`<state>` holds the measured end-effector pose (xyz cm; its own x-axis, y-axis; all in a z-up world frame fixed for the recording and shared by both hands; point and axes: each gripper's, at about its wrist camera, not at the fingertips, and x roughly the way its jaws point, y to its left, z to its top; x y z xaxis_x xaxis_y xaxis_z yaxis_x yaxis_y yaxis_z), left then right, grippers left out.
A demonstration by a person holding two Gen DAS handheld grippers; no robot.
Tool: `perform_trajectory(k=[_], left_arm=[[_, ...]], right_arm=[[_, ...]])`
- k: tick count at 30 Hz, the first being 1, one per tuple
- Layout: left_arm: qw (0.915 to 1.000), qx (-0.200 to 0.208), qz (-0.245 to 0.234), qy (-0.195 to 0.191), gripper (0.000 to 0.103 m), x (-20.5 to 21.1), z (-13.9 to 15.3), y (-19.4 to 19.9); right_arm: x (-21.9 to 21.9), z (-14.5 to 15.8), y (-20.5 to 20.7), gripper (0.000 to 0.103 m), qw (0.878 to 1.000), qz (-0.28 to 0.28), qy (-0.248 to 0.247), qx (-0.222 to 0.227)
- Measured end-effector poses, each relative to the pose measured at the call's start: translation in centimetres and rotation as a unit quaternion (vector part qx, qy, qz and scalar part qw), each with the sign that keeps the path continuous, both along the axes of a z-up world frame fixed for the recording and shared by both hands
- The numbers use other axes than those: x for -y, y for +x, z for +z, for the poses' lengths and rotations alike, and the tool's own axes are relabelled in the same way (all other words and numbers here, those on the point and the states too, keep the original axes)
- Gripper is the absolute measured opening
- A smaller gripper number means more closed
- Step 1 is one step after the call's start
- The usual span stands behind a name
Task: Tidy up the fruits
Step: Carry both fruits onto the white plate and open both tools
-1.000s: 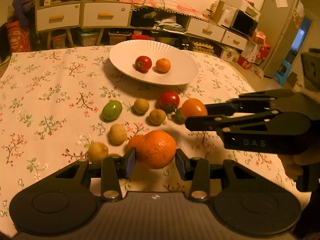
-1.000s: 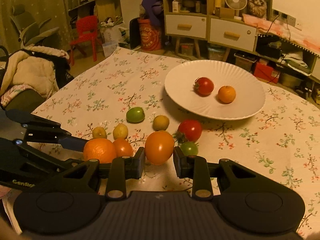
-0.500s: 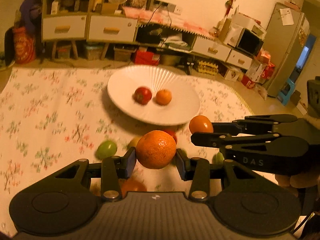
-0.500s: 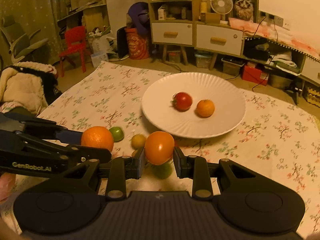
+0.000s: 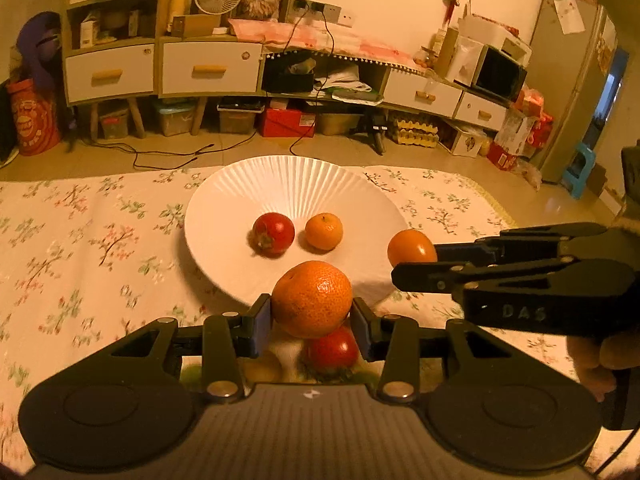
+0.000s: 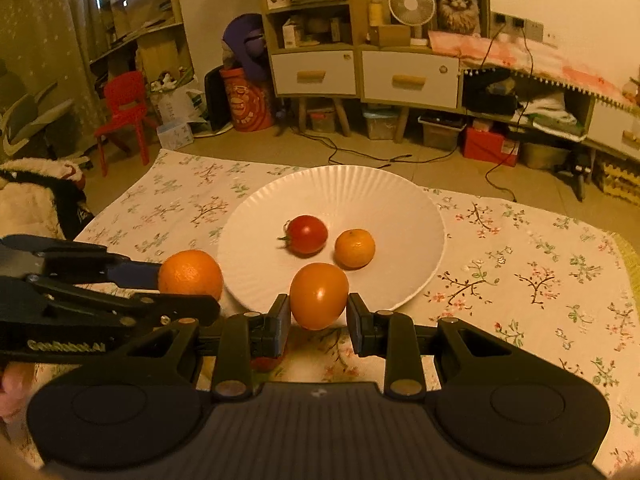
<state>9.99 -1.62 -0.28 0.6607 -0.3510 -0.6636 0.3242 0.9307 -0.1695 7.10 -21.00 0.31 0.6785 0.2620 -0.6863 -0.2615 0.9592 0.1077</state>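
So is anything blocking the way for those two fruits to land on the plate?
Nothing visible does. The orange and the smooth orange fruit hang at the plate's near rim; the tomato and small mandarin sit farther in.

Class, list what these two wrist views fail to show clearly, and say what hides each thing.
- Left wrist view: red tomato and blurred yellowish fruit, mostly hidden behind the left gripper and its textured orange mandarin.
- Right wrist view: reddish fruit, a sliver under the right gripper.
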Motion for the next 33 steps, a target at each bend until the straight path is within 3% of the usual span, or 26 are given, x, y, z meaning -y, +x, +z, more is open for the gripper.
perform_trajectory(k=[11, 23, 33], left_arm=[[0.9986, -0.026, -0.016, 0.044, 0.032, 1.5, -1.4, 3.7], [0.9950, -0.035, -0.024, 0.091, 0.033, 2.1, -1.8, 5.7], [0.9957, -0.020, -0.032, 0.085, 0.033, 1.6, -1.9, 6.4]], right_arm=[[0.5, -0.8, 2.6, 0.027, 0.999, 0.032, 0.018, -0.008], [1.5, -2.6, 4.6, 0.027, 0.999, 0.021, 0.029, -0.033], [1.6, -2.8, 5.3, 0.029, 0.999, 0.018, 0.033, -0.033]])
